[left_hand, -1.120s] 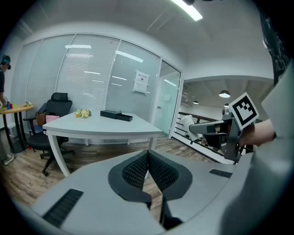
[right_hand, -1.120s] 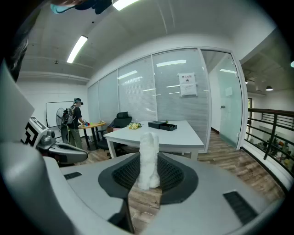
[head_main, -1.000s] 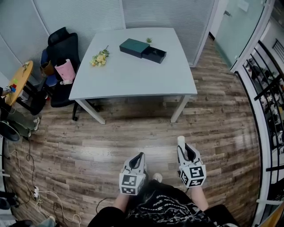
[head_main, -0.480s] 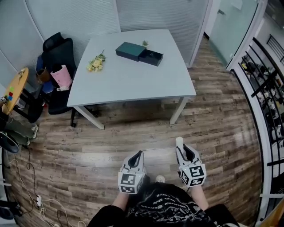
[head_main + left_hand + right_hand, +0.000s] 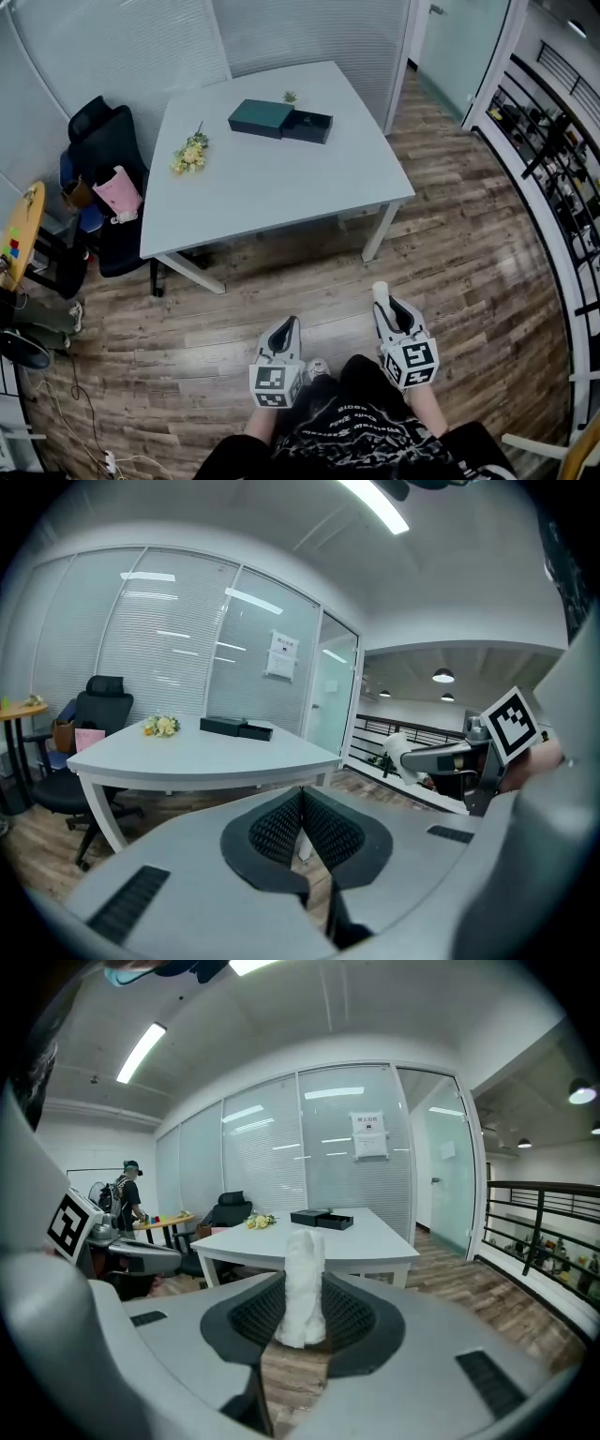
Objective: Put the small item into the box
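1. Head view, looking steeply down: a person stands on a wooden floor point(image 5: 450, 244), on the near side of a white worktop point(image 5: 272, 187) and well apart from it, holding a claw in each hand.
2. The left claw point(image 5: 287, 324) hangs over the floor, short of the worktop's near edge. The left gripper view shows its dark ribbed pads point(image 5: 279, 825) meeting, with nothing between them.
3. The right claw point(image 5: 388, 308) is partly closed. Its pads point(image 5: 258, 1314) press on both sides of the small white item point(image 5: 304, 1283), a crumpled roll that stands upright and pokes above the jaws.
4. The small white item is therefore in the right claw, over the floor and well apart from the worktop.
5. A dark green box point(image 5: 262, 116) lies on the far part of the worktop, with a dark drawer point(image 5: 309, 126) slid out at its right end.
6. Yellow flowers point(image 5: 189, 156) lie on the worktop's left part. A black office chair point(image 5: 94, 141) with a pink bag point(image 5: 117, 192) stands just beside the worktop's left edge.
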### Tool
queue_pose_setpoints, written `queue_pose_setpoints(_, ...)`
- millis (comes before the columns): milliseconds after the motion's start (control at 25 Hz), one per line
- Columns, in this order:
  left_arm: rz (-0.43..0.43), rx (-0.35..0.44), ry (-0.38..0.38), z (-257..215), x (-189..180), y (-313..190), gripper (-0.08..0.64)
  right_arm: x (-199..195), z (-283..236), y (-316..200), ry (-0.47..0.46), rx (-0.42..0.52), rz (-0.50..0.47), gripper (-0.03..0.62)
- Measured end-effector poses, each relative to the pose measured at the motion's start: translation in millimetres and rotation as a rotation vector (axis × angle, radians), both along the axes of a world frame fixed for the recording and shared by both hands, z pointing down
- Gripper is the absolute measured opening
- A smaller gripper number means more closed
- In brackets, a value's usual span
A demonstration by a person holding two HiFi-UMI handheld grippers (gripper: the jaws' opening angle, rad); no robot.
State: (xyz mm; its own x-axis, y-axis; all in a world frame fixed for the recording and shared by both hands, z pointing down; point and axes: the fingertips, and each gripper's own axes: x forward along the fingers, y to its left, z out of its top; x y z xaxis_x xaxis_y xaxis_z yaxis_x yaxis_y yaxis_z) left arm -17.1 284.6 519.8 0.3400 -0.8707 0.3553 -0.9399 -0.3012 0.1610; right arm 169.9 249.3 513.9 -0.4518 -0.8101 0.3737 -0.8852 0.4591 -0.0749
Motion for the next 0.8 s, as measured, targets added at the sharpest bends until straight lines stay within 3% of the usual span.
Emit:
queue_pose_setpoints(360, -0.002, 0.005, 0.014, 2.5, -6.7, -34.0, 0.017, -1.5, 4.6, -32.1, 0.029, -0.015, 0.012, 0.127)
queue_pose_setpoints(800, -0.116, -0.012, 0.004, 3.6, -8.8, -107.2, 0.017, -11.0, 14.6, -127.0, 0.053, -0.031, -0.122, 0.127)
